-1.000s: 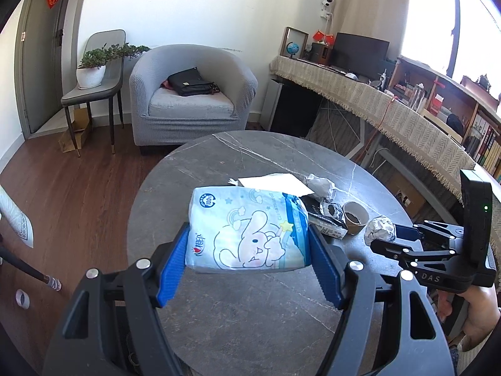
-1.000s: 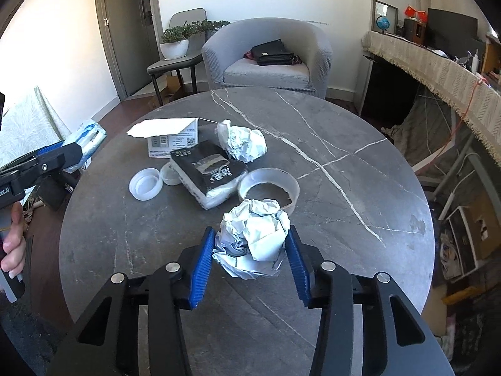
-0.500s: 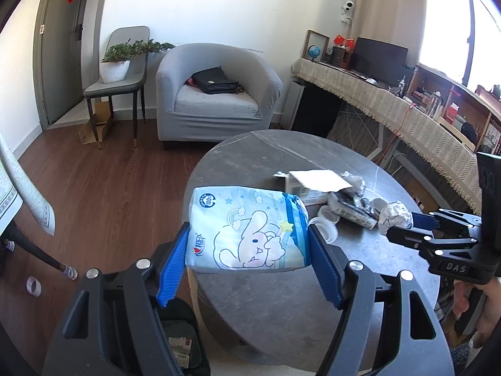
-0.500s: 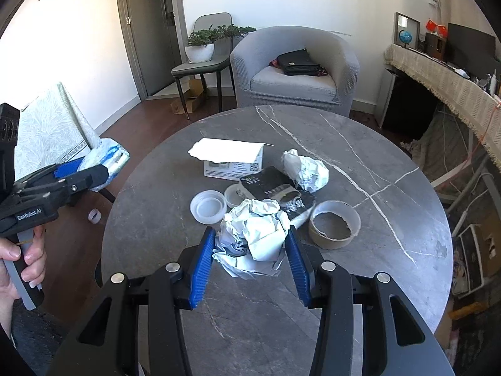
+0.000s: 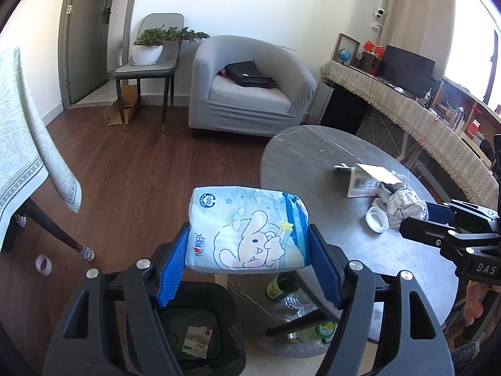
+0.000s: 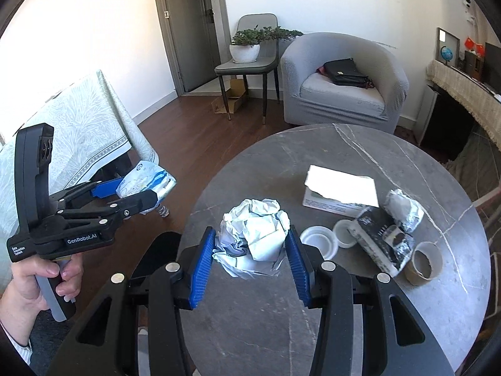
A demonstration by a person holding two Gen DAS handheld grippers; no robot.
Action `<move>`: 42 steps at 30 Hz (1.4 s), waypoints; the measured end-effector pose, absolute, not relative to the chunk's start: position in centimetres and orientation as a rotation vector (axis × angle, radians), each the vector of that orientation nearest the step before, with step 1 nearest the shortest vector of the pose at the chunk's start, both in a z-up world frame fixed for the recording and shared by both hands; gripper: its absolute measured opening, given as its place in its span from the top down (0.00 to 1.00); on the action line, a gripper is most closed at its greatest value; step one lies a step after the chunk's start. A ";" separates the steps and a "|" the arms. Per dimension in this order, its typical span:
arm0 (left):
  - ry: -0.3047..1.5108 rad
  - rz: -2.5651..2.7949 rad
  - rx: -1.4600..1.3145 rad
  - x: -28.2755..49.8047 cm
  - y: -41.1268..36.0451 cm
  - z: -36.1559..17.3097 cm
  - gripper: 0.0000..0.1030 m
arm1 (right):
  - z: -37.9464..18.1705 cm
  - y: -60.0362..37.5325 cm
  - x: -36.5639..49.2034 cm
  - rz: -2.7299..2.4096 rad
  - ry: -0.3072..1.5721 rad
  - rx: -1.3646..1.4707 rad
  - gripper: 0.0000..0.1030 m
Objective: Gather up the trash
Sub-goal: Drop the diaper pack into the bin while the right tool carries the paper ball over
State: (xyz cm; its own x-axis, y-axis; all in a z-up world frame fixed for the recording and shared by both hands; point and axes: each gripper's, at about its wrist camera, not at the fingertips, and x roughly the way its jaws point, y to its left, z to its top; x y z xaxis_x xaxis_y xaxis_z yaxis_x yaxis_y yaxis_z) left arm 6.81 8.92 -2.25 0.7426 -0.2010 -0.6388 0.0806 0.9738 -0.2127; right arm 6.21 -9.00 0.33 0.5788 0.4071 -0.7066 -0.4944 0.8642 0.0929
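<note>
My left gripper [image 5: 249, 247] is shut on a light-blue tissue pack [image 5: 247, 228] printed with a cartoon rabbit, held in the air past the round table's left edge. A black trash bin [image 5: 200, 329] with a scrap of paper inside stands on the floor right below it. My right gripper [image 6: 252, 250] is shut on a crumpled white paper ball [image 6: 253, 235], lifted above the grey marble table [image 6: 313, 313]. In the right wrist view the left gripper [image 6: 137, 192] shows at the left with the tissue pack [image 6: 145, 181], held by a hand [image 6: 40, 282].
On the table lie a small white box [image 6: 338, 194], a black packet [image 6: 382, 238], a second crumpled paper [image 6: 404, 206], two white lids [image 6: 319, 238], and a tape roll [image 6: 422, 263]. Bottles [image 5: 297, 300] stand under the table. A cloth-covered table [image 5: 22, 144] is at left, a grey armchair [image 5: 250, 87] behind.
Both grippers have swung left with their loads. The tissue pack went from above the table to above the bin. The paper ball moved toward the table's left edge.
</note>
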 end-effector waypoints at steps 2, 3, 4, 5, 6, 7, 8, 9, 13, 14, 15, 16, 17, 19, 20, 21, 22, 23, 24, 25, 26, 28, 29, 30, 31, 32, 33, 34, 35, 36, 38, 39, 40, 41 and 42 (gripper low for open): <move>0.723 -0.140 -0.174 6.6 9.9 -2.5 0.28 | 0.2 -7.9 6.2 0.543 0.794 -0.127 0.55; 0.726 -0.132 -0.169 6.6 10.3 -2.7 0.28 | 0.1 -7.3 6.2 0.551 0.797 -0.131 0.55; 0.727 -0.126 -0.163 6.4 10.6 -2.8 0.28 | -0.1 -6.8 6.2 0.557 0.799 -0.135 0.55; 0.729 -0.120 -0.160 6.4 10.9 -2.9 0.28 | -0.2 -6.2 6.3 0.564 0.802 -0.139 0.55; 0.735 -0.114 -0.161 6.3 11.3 -3.1 0.28 | -0.2 -5.8 6.4 0.571 0.804 -0.143 0.55; 0.739 -0.111 -0.165 6.2 11.7 -3.2 0.28 | -0.3 -5.2 6.4 0.578 0.806 -0.147 0.55; 0.745 -0.106 -0.168 6.1 12.0 -3.4 0.28 | -0.4 -4.7 6.4 0.585 0.806 -0.149 0.55; 0.755 -0.097 -0.171 6.0 12.5 -3.8 0.28 | -0.4 -4.3 6.4 0.592 0.805 -0.151 0.55; 0.791 -0.078 -0.177 5.9 13.9 -5.0 0.28 | -0.6 -2.4 6.4 0.621 0.808 -0.160 0.55; 0.800 -0.075 -0.181 5.8 14.2 -5.4 0.28 | -0.7 -2.0 6.4 0.628 0.809 -0.162 0.55; 0.816 -0.074 -0.186 5.7 14.7 -6.0 0.28 | -0.7 -1.6 6.4 0.633 0.810 -0.165 0.55; 0.826 -0.073 -0.188 5.6 15.1 -6.4 0.28 | -0.8 -1.1 6.4 0.641 0.811 -0.166 0.55; 0.842 -0.070 -0.190 5.6 15.5 -7.0 0.28 | -0.8 -0.8 6.5 0.647 0.812 -0.166 0.55; 0.863 -0.066 -0.197 5.5 16.0 -7.7 0.28 | -0.9 0.2 6.6 0.661 0.812 -0.168 0.55; 0.875 -0.064 -0.202 5.5 16.2 -8.1 0.28 | -0.9 0.6 6.6 0.666 0.812 -0.169 0.55; 0.891 -0.062 -0.208 5.5 16.6 -8.7 0.28 | -1.0 1.1 6.6 0.672 0.814 -0.172 0.55; 0.904 -0.061 -0.213 5.4 16.9 -9.1 0.28 | -1.2 1.6 6.6 0.678 0.817 -0.174 0.55; 0.914 -0.060 -0.214 5.4 17.1 -9.4 0.28 | -1.4 1.9 6.7 0.683 0.820 -0.175 0.55; 0.929 -0.057 -0.212 5.2 17.4 -9.9 0.28 | -1.5 2.3 6.7 0.689 0.823 -0.176 0.55; 0.938 -0.058 -0.211 5.1 17.6 -10.2 0.28 | -1.7 2.8 6.8 0.694 0.827 -0.177 0.55; 0.953 -0.060 -0.210 5.0 17.8 -10.6 0.28 | -1.8 3.2 6.9 0.698 0.831 -0.179 0.55; 0.975 -0.059 -0.204 4.7 18.0 -11.3 0.28 | -2.2 3.9 6.9 0.709 0.838 -0.184 0.55; 0.993 -0.063 -0.204 4.6 18.1 -11.9 0.28 | -2.4 4.4 6.9 0.713 0.841 -0.188 0.55; 1.005 -0.066 -0.207 4.6 18.3 -12.3 0.28 | -2.6 4.8 6.9 0.719 0.846 -0.191 0.55; 1.018 -0.067 -0.210 4.6 18.5 -12.8 0.28 | -2.7 5.2 6.9 0.723 0.848 -0.195 0.55; 1.035 -0.065 -0.203 4.5 18.6 -13.4 0.28 | -3.0 5.7 6.8 0.727 0.853 -0.199 0.55; 1.049 -0.067 -0.198 4.5 18.7 -13.9 0.28 | -3.2 6.1 6.8 0.731 0.858 -0.205 0.55; 1.069 -0.071 -0.196 4.5 18.7 -14.4 0.28 | -3.5 6.4 6.8 0.733 0.864 -0.211 0.55; 1.085 -0.078 -0.197 4.5 18.8 -15.0 0.28 | -3.7 6.6 6.8 0.735 0.869 -0.216 0.55; 1.097 -0.083 -0.191 4.4 18.7 -15.4 0.28 | -3.9 6.9 7.0 0.735 0.874 -0.219 0.55; 1.119 -0.087 -0.180 4.4 18.7 -16.2 0.28 | -4.2 7.3 7.1 0.735 0.882 -0.223 0.55; 1.135 -0.089 -0.177 4.4 18.6 -16.7 0.28 | -4.3 7.4 7.2 0.735 0.885 -0.224 0.55; 1.151 -0.090 -0.176 4.3 18.6 -17.2 0.28 | -4.3 7.6 7.3 0.734 0.887 -0.226 0.55; 1.159 -0.091 -0.175 4.3 18.6 -17.6 0.28 | -4.4 7.7 7.3 0.734 0.887 -0.227 0.55; 1.171 -0.097 -0.173 4.2 18.6 -18.0 0.28 | -4.5 7.8 7.3 0.734 0.889 -0.229 0.55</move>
